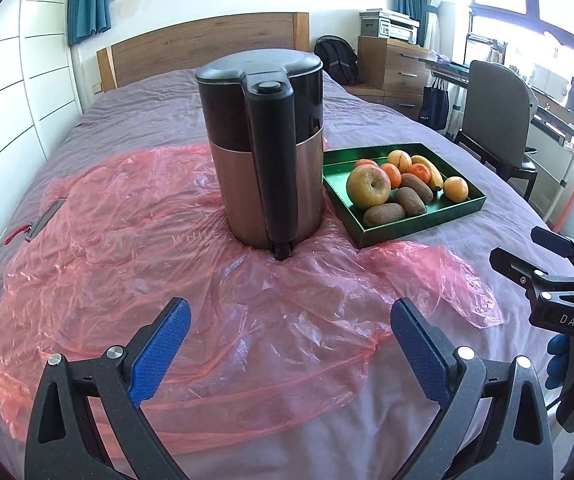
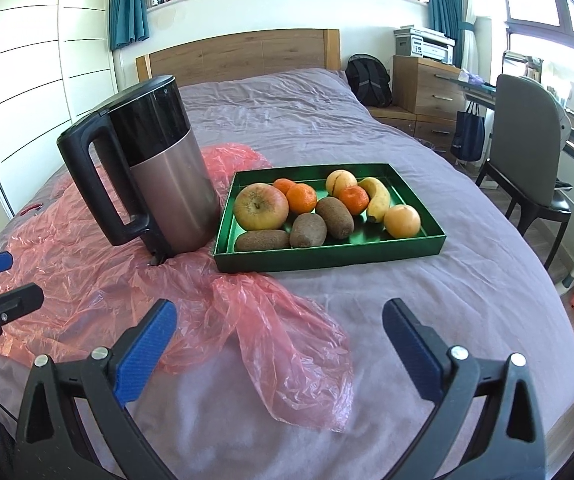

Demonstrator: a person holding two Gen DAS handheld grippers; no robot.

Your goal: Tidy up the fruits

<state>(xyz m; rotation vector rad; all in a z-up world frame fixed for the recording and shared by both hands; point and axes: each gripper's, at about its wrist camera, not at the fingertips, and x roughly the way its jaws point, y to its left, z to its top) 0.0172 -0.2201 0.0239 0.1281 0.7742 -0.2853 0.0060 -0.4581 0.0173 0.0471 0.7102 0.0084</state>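
Observation:
A green tray on the bed holds a large apple, three kiwis, mandarins, a banana and two round yellow-orange fruits. The tray also shows in the left wrist view with the apple. My left gripper is open and empty above a pink plastic bag, short of a kettle. My right gripper is open and empty over the bed, in front of the tray, and also shows in the left wrist view.
The kettle stands on the pink plastic bag left of the tray. The purple bedsheet reaches a wooden headboard. A chair, desk and dresser stand to the right.

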